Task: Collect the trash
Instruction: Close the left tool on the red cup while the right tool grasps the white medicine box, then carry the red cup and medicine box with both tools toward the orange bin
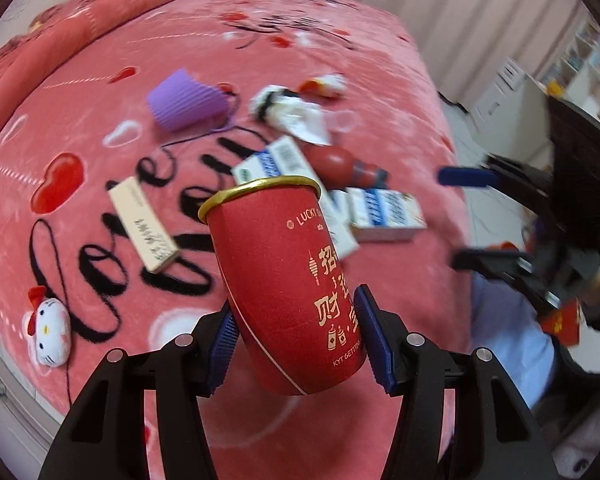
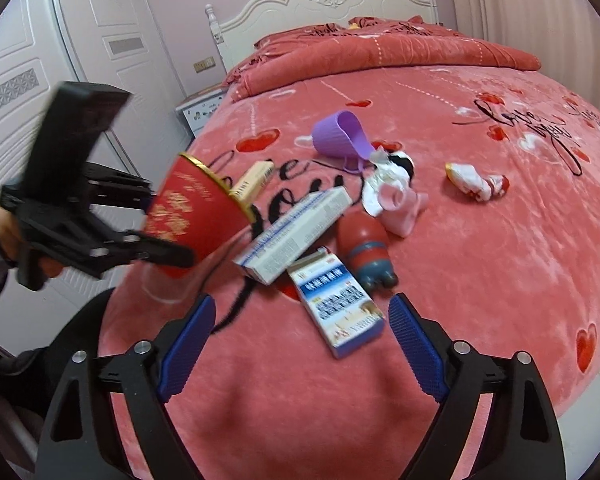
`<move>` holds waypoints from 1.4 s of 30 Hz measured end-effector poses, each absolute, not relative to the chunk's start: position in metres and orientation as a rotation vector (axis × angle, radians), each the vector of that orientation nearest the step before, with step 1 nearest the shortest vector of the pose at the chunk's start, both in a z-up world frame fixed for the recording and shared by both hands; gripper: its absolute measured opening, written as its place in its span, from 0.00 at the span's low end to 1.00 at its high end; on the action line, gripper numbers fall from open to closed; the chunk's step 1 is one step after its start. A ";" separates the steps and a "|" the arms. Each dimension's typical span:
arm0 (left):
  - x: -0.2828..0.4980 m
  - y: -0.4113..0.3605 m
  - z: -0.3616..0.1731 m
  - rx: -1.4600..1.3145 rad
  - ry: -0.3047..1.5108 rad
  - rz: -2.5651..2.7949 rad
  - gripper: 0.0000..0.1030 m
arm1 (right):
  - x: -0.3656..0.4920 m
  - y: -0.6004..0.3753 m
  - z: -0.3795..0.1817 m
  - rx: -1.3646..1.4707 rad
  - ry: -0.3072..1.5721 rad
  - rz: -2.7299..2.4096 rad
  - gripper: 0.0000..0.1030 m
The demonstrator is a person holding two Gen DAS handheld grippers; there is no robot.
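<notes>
Clamping the red paper cup (image 1: 288, 280) above the bed (image 2: 480, 280), the left hand-held gripper (image 1: 296, 332) looks mid-collection, while the right hand-held gripper (image 2: 300, 344) hangs with jaws apart over the nearest medicine box (image 2: 340, 308), probably needing to descend and close.

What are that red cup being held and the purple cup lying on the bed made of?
The red cup, held in the left hand-held gripper, looks like matte paper: printed gold lettering, rolled gold rim. The purple cup, on its side on the bedspread, looks like soft silicone or plastic: ribbed, dull wall; which one is unclear.
</notes>
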State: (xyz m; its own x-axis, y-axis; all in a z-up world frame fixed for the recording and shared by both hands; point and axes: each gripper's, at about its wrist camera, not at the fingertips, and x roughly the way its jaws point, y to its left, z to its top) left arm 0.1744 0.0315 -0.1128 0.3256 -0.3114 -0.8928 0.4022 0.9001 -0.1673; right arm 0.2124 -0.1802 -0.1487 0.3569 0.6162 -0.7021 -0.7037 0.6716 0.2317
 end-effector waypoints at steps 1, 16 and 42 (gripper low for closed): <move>0.172 0.027 -0.113 0.103 1.150 -0.482 0.56 | 0.214 -0.180 -0.151 -0.124 0.858 0.855 0.79; 0.167 0.016 -0.127 0.104 1.187 -0.511 0.56 | 0.249 -0.168 -0.198 -0.230 0.952 0.881 0.47; 0.079 0.003 -0.085 0.126 1.100 -0.522 0.56 | 0.112 -0.208 -0.125 -0.135 0.844 0.850 0.40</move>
